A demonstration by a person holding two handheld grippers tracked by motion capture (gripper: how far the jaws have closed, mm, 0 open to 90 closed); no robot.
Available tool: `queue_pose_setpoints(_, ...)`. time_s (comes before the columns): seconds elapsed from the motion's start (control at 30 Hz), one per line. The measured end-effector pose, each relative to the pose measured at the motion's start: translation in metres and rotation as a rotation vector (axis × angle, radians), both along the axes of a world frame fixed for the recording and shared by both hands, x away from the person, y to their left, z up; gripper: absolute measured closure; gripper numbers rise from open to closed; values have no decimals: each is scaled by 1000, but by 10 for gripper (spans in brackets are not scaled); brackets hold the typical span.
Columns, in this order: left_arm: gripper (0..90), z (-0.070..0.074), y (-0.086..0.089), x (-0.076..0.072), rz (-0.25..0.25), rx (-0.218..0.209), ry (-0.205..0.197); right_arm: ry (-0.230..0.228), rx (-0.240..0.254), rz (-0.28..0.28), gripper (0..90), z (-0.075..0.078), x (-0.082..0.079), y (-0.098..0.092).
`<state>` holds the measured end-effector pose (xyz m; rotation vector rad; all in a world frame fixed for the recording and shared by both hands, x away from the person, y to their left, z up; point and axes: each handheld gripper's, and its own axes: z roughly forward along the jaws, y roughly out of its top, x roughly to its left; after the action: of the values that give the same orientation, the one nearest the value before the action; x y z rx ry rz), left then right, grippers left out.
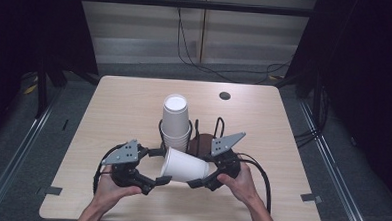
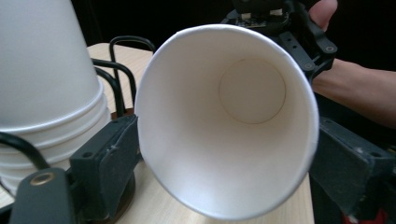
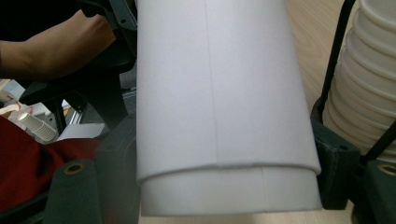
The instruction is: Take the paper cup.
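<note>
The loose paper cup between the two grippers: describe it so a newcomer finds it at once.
On the wooden table, in front of the wire holder with its upright cup stack, a white paper cup lies sideways between the left gripper and right gripper. Unlike the stacked cups, it is on its side.

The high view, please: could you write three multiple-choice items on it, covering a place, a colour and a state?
1. The stack of cups stands: A in the black wire holder; B on the floor; C in a drawer.
2. The single paper cup is: A red; B white; C blue.
3. That cup is: A standing upright; B on its side, raised off the table; C crushed flat.
Key: 1 A, wire loops ring the stack's base; 2 B, its wall and inside are white; 3 B, its mouth faces sideways and its wall is intact.
</note>
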<state>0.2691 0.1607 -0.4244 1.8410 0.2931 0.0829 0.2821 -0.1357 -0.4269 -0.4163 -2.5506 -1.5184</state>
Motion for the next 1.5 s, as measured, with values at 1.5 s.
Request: queue_pose_setpoints(1.5,133,8,-7,3,-105,19,60,-31,44,65,215,-4,-3,13)
